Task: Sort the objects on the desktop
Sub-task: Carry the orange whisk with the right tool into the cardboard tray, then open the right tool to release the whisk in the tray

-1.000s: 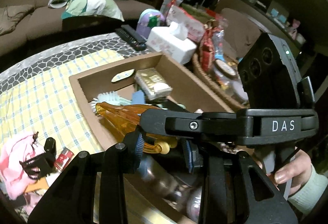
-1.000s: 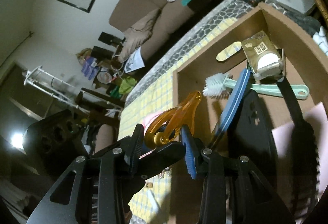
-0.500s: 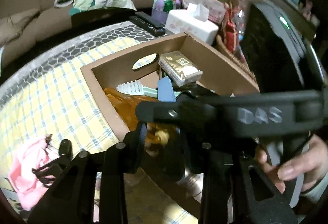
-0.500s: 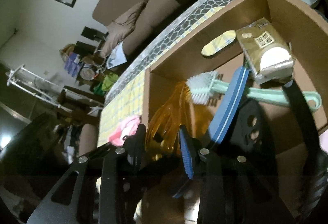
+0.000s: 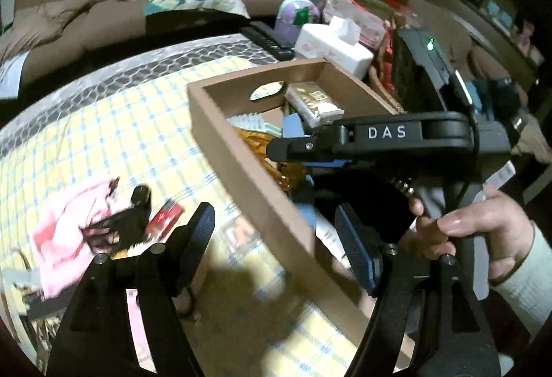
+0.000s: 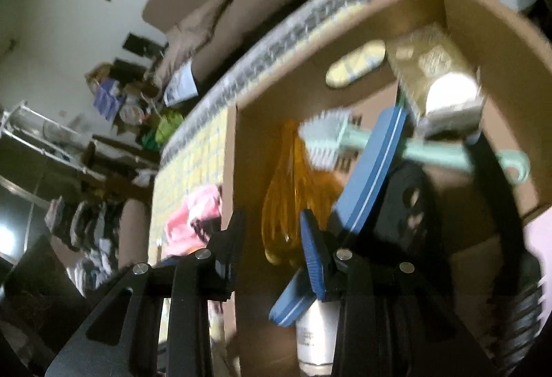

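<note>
Amber whisk (image 6: 289, 204) in cardboard box (image 6: 262, 325)

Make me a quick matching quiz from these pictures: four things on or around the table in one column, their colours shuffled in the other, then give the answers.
Things:
1. brush
2. whisk
3. tissue box
4. cloth

Colours:
A. pink
B. white
C. mint green
D. amber orange

Pairs: 1-C, 2-D, 3-B, 4-A
</note>
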`<act>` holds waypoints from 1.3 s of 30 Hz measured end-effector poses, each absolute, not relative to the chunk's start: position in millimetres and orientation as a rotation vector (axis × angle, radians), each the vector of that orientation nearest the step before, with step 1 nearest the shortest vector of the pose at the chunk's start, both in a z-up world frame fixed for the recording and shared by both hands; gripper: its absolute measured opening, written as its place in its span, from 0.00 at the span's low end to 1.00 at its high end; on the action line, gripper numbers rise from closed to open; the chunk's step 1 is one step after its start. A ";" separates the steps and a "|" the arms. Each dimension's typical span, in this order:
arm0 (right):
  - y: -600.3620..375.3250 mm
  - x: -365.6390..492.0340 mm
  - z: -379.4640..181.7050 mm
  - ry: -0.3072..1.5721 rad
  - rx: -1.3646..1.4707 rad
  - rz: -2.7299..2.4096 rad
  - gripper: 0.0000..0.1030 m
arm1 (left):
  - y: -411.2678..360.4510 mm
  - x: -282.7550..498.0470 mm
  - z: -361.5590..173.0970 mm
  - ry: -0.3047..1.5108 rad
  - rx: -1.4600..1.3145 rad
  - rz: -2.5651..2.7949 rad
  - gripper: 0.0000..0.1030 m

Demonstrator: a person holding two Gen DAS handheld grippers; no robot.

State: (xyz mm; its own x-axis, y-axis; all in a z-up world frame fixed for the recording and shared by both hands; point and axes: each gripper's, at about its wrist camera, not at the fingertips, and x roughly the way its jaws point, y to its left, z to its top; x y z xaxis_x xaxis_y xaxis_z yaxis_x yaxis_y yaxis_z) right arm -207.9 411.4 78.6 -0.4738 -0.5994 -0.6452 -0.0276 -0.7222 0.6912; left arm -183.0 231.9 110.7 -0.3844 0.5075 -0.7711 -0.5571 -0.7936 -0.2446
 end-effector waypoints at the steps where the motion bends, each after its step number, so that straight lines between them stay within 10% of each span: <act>1: 407.2 -206.8 78.2 -0.934 1.351 -2.221 0.33 | 228.8 -181.3 111.0 0.064 -1.191 2.187 0.68; 7: 426.9 -201.3 71.6 -1.135 1.375 -2.171 0.33 | 220.8 -171.1 112.6 0.060 -1.202 2.188 0.68; 17: 432.2 -166.3 122.8 -0.950 1.347 -2.325 0.35 | 227.2 -148.1 134.3 0.022 -1.175 2.202 0.76; 25: 423.4 -121.8 149.7 -0.732 1.364 -2.466 0.86 | 218.5 -120.9 154.7 -0.014 -1.161 2.227 0.97; 39: 389.8 -52.3 184.2 -0.613 1.337 -2.510 1.00 | 160.7 -49.9 184.5 -0.073 -1.144 2.336 1.00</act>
State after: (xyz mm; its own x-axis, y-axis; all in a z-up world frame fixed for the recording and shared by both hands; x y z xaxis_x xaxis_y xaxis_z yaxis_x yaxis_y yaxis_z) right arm -52.3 389.8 184.2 -0.5565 -0.3893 -0.7340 0.0072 -0.8856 0.4643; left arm -49.9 160.7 184.5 -0.4987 0.4845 -0.7187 -0.4387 -0.8562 -0.2728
